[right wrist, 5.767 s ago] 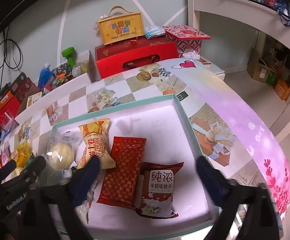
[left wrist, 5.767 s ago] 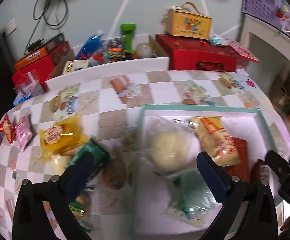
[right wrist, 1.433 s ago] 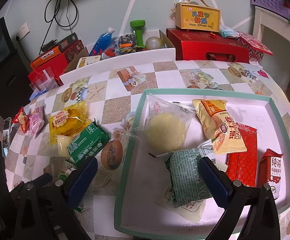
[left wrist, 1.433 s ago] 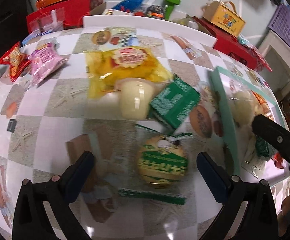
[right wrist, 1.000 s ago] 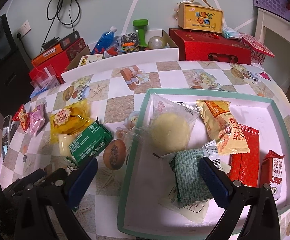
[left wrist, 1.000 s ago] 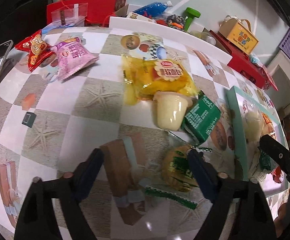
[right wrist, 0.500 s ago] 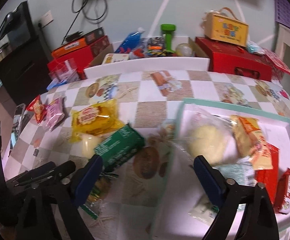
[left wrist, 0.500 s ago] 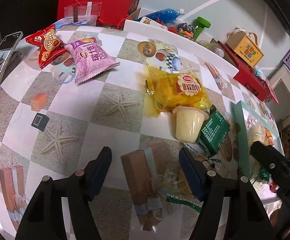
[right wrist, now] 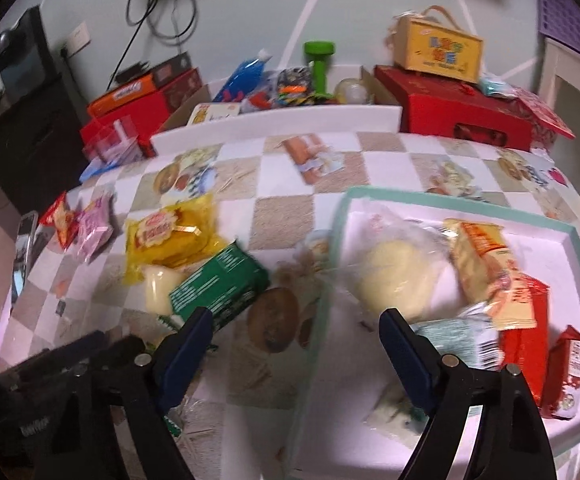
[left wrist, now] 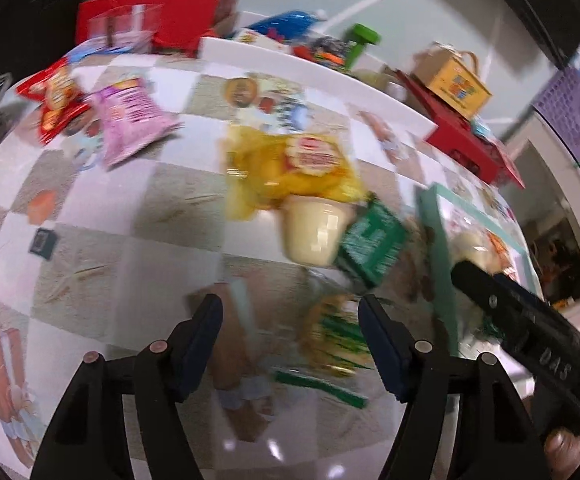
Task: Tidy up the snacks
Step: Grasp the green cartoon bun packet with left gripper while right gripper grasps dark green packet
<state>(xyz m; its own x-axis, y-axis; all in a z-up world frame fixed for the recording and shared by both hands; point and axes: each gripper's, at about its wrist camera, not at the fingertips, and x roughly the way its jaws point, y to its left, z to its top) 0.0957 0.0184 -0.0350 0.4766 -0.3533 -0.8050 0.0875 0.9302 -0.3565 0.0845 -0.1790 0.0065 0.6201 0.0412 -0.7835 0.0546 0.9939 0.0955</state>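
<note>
My left gripper (left wrist: 290,332) hovers over the checked tablecloth, jaws partly apart. A round green-labelled snack in clear wrap (left wrist: 333,336) lies on the table just inside its right finger; the blur hides any contact. Beyond it lie a pale jelly cup (left wrist: 313,232), a green packet (left wrist: 369,240) and a yellow bag (left wrist: 301,168). My right gripper (right wrist: 295,340) stands open and empty above a brown round snack (right wrist: 272,316) and the left rim of the teal tray (right wrist: 449,200). The tray holds a pale bun (right wrist: 393,276) and several packets.
A pink packet (left wrist: 130,120) and a red one (left wrist: 56,96) lie at the far left, with a phone (right wrist: 24,248) by the table edge. Red boxes (right wrist: 449,120), a yellow carry box (right wrist: 437,52), a green dumbbell (right wrist: 319,64) and a blue bottle (right wrist: 246,76) line the back.
Both grippers' jaws have narrowed, the left one more. The right view has swung left from the tray toward the snacks on the table. The left gripper now points further up the table.
</note>
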